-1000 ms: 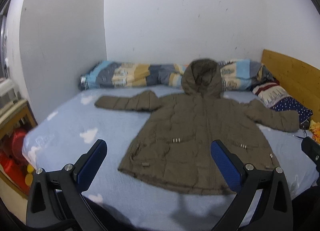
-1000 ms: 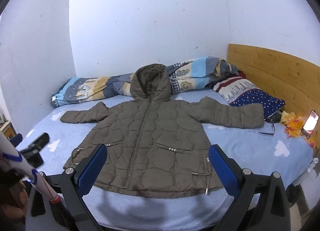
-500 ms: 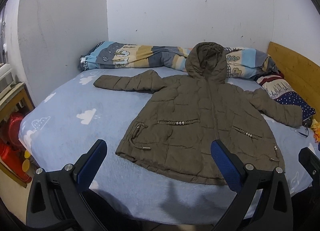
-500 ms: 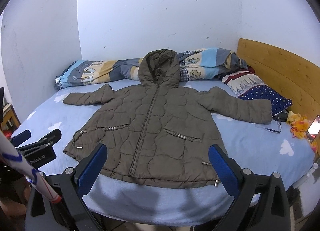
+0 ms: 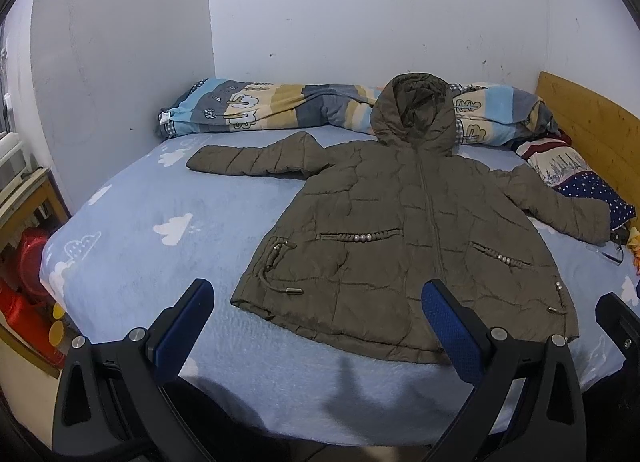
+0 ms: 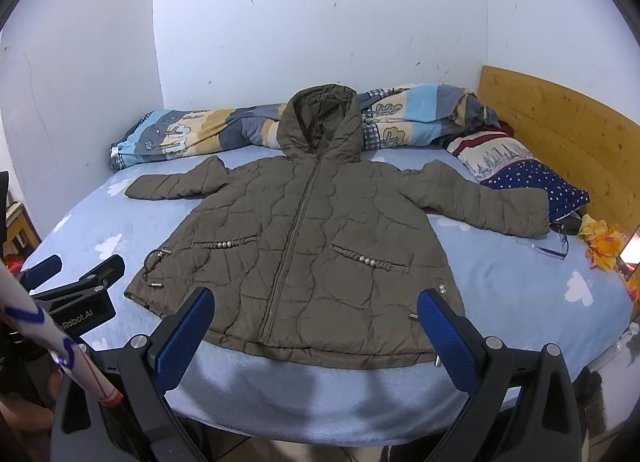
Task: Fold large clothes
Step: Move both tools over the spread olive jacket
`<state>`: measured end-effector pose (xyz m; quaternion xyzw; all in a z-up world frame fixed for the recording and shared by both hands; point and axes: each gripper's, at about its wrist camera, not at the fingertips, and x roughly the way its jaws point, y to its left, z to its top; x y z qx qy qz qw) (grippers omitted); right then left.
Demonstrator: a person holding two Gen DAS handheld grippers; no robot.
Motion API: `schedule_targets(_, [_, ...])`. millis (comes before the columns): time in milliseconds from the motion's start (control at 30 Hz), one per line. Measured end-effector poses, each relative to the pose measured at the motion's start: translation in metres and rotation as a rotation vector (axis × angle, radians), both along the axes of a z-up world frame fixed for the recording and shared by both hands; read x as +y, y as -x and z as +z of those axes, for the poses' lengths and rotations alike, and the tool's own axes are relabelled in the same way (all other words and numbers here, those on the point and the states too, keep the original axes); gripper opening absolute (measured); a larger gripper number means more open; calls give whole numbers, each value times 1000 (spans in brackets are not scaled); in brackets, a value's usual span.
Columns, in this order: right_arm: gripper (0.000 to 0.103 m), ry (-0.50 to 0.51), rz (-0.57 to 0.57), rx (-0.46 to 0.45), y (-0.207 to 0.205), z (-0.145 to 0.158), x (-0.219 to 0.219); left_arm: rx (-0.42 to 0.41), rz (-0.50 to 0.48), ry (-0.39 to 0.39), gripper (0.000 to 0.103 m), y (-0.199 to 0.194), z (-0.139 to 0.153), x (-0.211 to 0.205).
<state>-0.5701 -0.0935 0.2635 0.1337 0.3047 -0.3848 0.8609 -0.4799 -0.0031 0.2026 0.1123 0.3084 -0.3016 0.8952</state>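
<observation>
We read one marking only: white lettering "Robot.AI" on the black body of the left gripper, seen at the left edge of the right wrist view; no label was legible on the garment or bedding. The jacket, an olive-brown quilted hooded coat, lay flat and front-up on the bed, which was covered in a light blue sheet printed with white clouds. Its long axis ran from the hem at the near edge of the mattress to the hood at the far wall, the zip closed along that line. Both sleeves were spread sideways, roughly at right angles to the body. The hood rested against a rolled striped quilt lying along the wall. Beside the right sleeve cuff we noted a star-patterned pillow, a pair of glasses, and a yellow-orange object by the wooden headboard. Red items stood beside the bed at the left of the left wrist view. The left gripper was spread wide and held nothing, hovering above the near left hem. The right gripper was likewise spread and empty, above the hem centre. Nothing lay on top of the jacket.
</observation>
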Motion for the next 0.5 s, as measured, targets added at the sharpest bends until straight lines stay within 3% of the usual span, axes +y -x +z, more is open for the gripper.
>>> schedule_targets(367, [103, -19, -6, 6, -1, -4, -4, 3, -15, -17, 103, 1, -2, -3])
schedule_targets(500, [103, -39, -5, 2, 0, -7, -13, -13, -41, -4, 103, -15, 8, -14])
